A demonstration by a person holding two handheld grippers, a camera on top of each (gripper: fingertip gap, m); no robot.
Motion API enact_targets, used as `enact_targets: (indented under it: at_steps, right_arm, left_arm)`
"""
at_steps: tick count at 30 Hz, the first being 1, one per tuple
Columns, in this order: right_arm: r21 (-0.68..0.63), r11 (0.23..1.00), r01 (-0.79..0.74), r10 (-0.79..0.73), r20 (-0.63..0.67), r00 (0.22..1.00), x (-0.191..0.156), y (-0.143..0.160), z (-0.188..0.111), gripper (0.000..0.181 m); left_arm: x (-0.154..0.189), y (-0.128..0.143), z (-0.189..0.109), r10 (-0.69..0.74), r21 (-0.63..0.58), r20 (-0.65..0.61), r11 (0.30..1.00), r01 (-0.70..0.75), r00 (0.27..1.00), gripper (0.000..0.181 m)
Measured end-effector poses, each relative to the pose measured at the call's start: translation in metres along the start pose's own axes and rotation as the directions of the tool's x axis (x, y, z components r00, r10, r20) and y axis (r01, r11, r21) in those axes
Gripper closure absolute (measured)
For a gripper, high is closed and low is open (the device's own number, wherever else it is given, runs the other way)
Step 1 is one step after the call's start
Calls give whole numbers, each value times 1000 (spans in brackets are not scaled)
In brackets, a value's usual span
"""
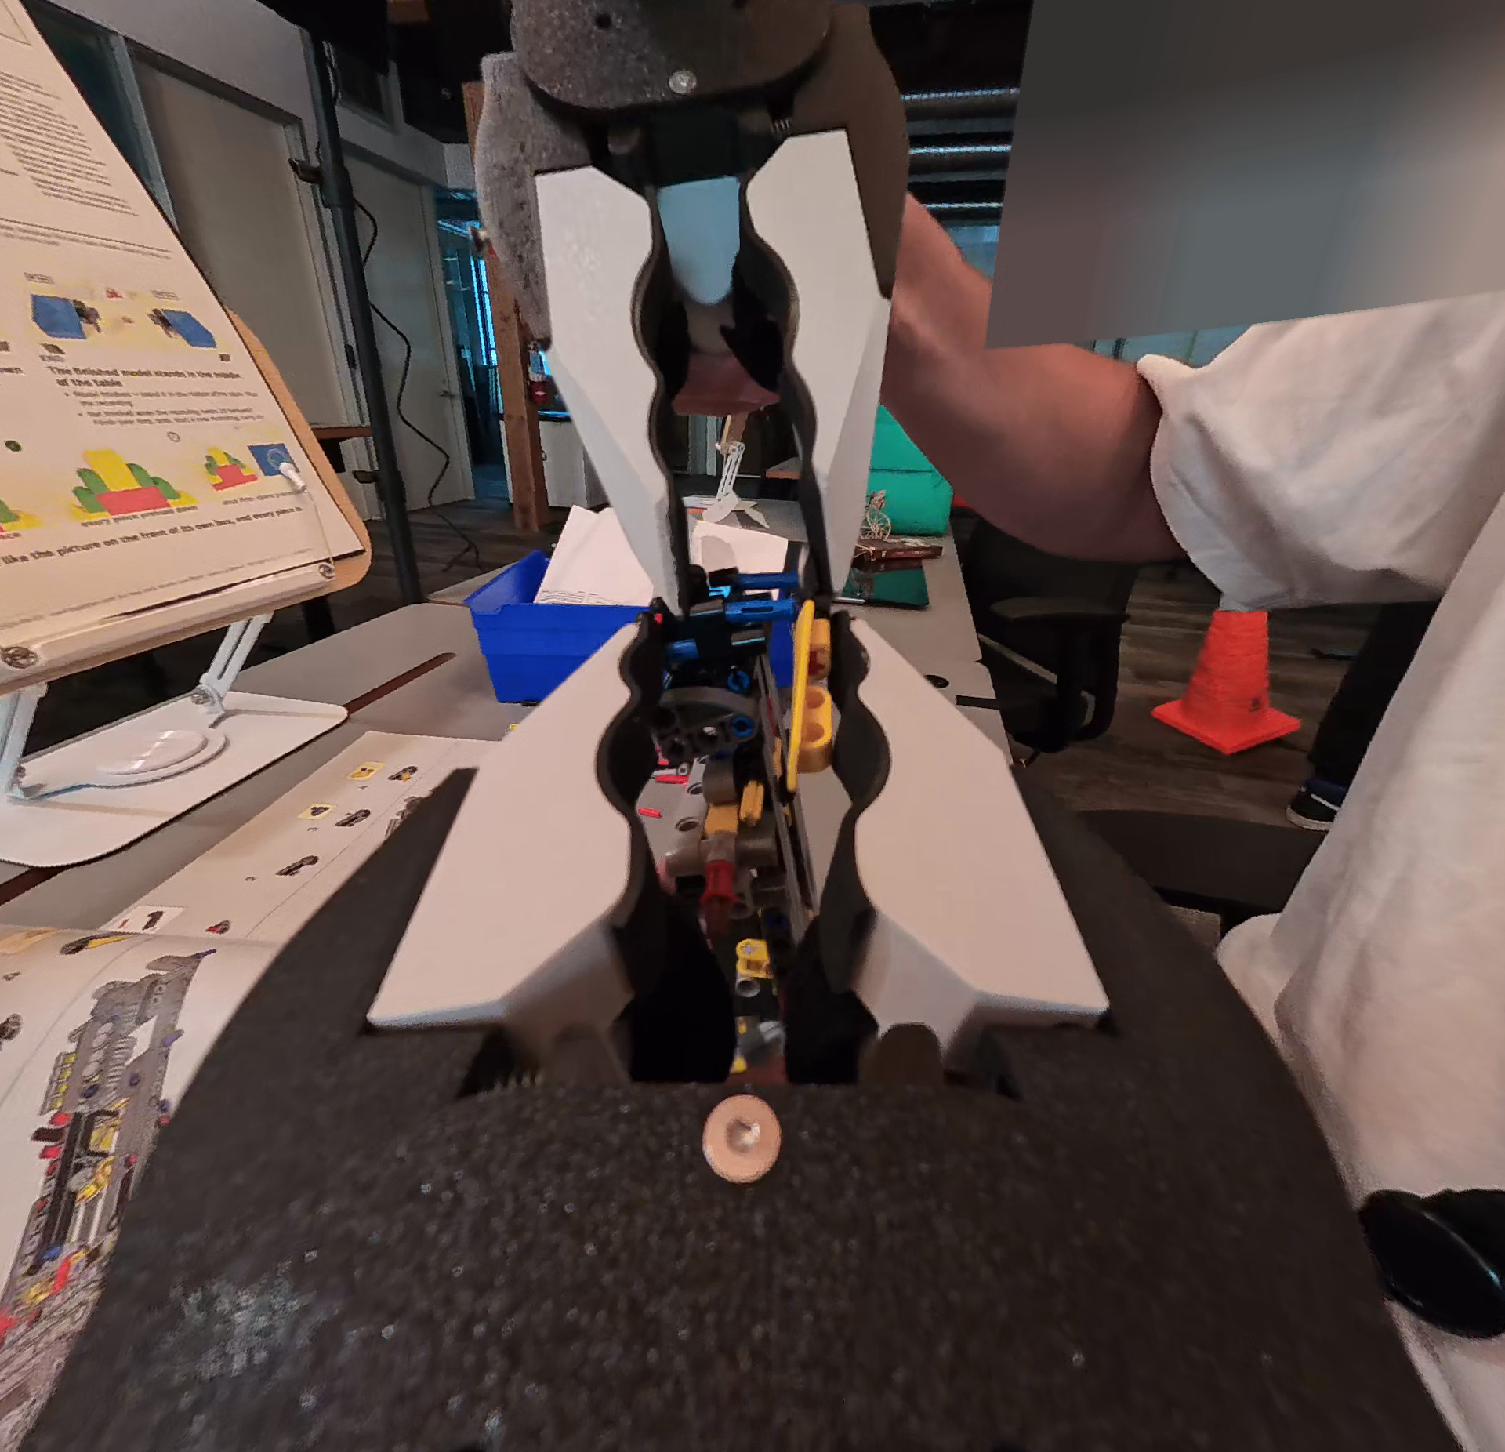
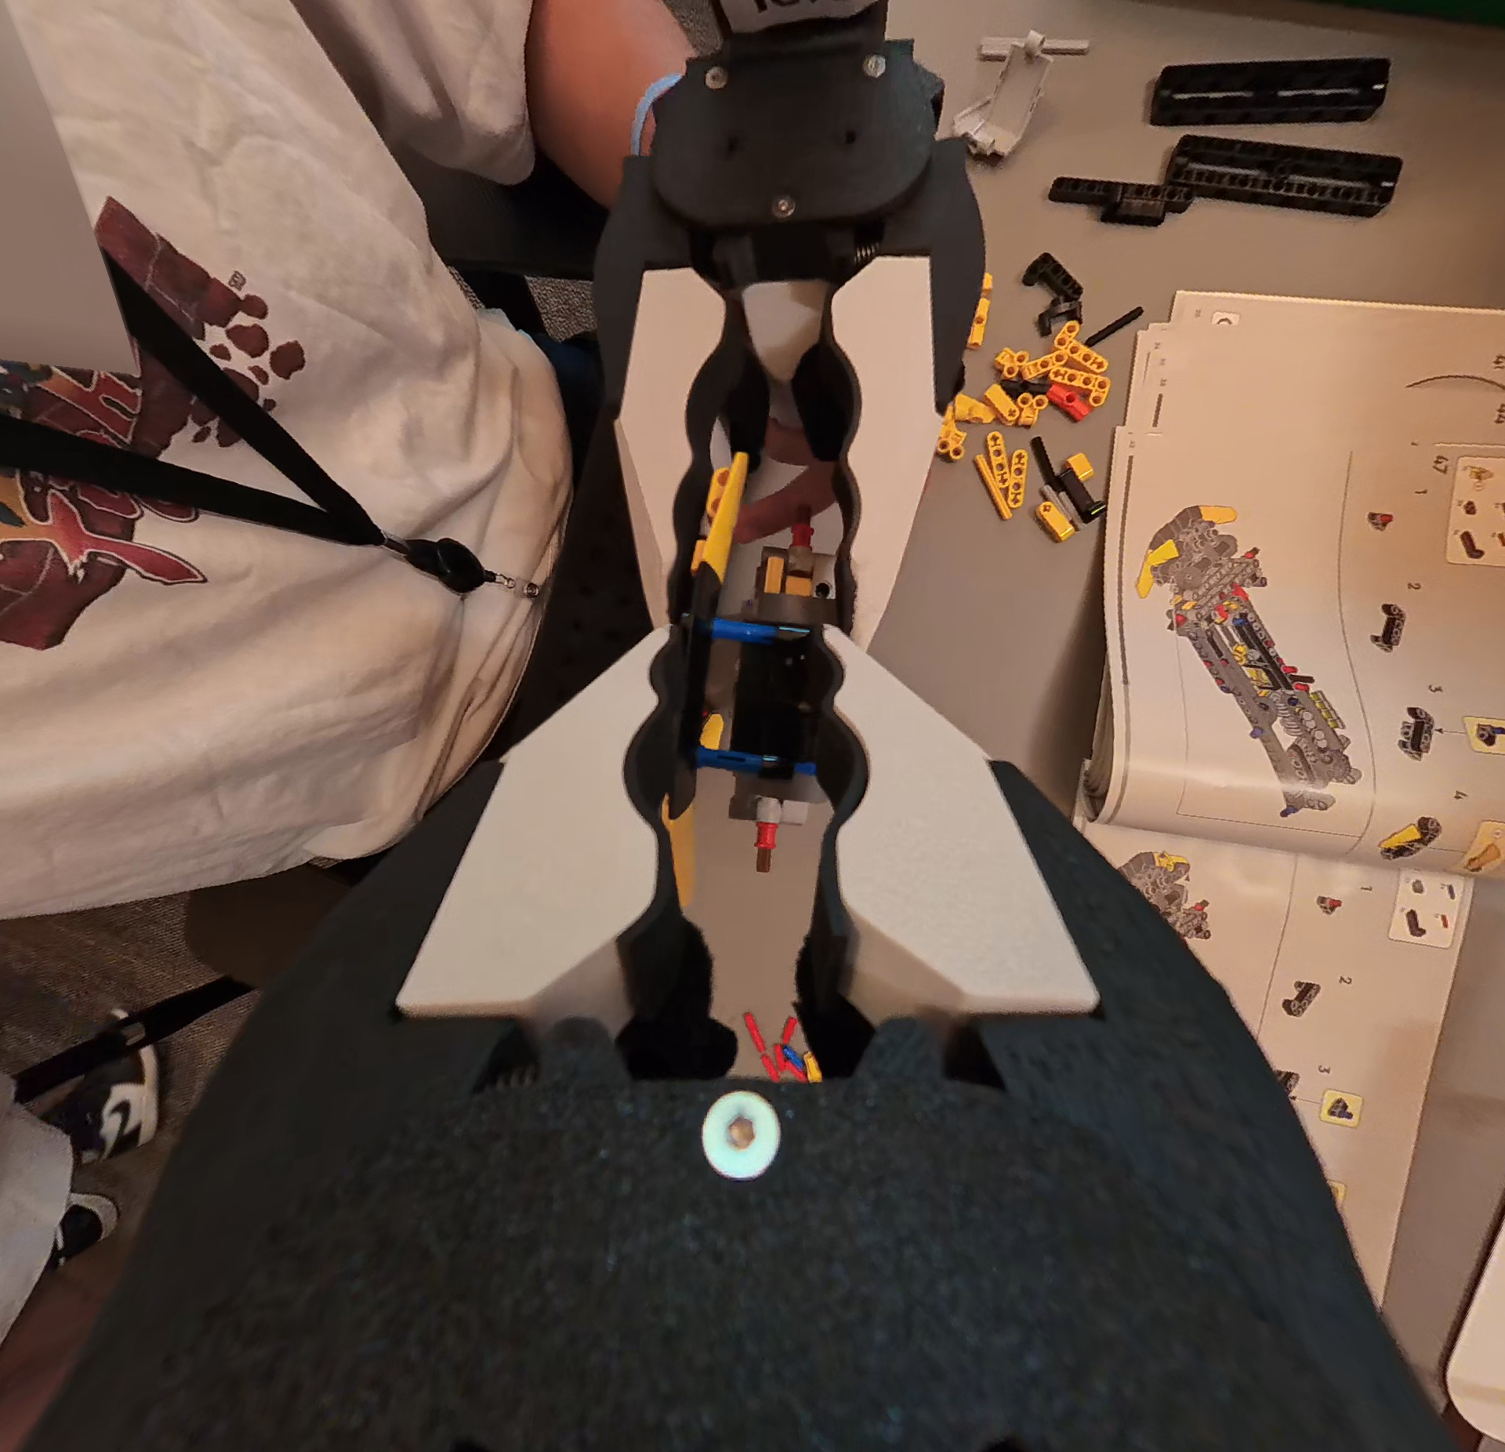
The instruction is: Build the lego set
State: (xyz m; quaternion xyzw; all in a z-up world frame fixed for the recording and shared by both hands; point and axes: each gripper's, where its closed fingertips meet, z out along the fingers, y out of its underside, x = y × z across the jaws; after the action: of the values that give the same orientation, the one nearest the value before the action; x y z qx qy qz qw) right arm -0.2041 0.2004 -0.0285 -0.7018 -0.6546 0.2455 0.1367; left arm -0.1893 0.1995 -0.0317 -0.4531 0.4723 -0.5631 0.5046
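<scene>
A partly built lego assembly [image 1: 737, 761] of grey, black, yellow, blue and red parts hangs in the air between my two grippers, which face each other tip to tip. My left gripper [image 1: 737, 631] is shut on its near end, with a yellow curved panel [image 1: 802, 680] along the right finger. My right gripper [image 1: 745, 590] comes down from above onto the far end. In the right wrist view my right gripper [image 2: 749, 639] is shut on the assembly [image 2: 774, 704] across its blue pins, and the left gripper [image 2: 757, 598] meets it from above.
An open instruction booklet [image 2: 1270, 639] lies on the table and also shows in the left wrist view [image 1: 244, 843]. Loose yellow pieces [image 2: 1034, 403], black beams [image 2: 1270, 93] and a grey part [image 2: 1010, 93] lie beyond it. A blue bin [image 1: 554, 639] and a sheet stand [image 1: 122, 435] stand behind.
</scene>
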Motion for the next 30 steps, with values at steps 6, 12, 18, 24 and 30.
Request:
enact_targets:
  at_steps: [6,12,18,24,30]
  right_arm:
    - [-13,1000,-17,17,-16,1000,0,8,4,152]
    - [61,996,-65,64,6,998,1,10,2,152]
    - [83,996,-40,46,-73,996,4,10,2,149]
    - [135,990,-29,61,-239,969,3,22,-12,122]
    - [375,918,-129,242,-274,931,-3,52,-15,135]
  left_arm:
    - [0,9,4,1,-26,15,1000,0,1000,145]
    - [-1,10,7,-25,-25,1,999,25,1000,145]
    - [-2,11,7,-16,-23,8,1000,16,1000,145]
    - [1,9,6,-16,-21,-3,1000,16,1000,145]
    - [3,9,6,-16,-21,-13,1000,15,1000,145]
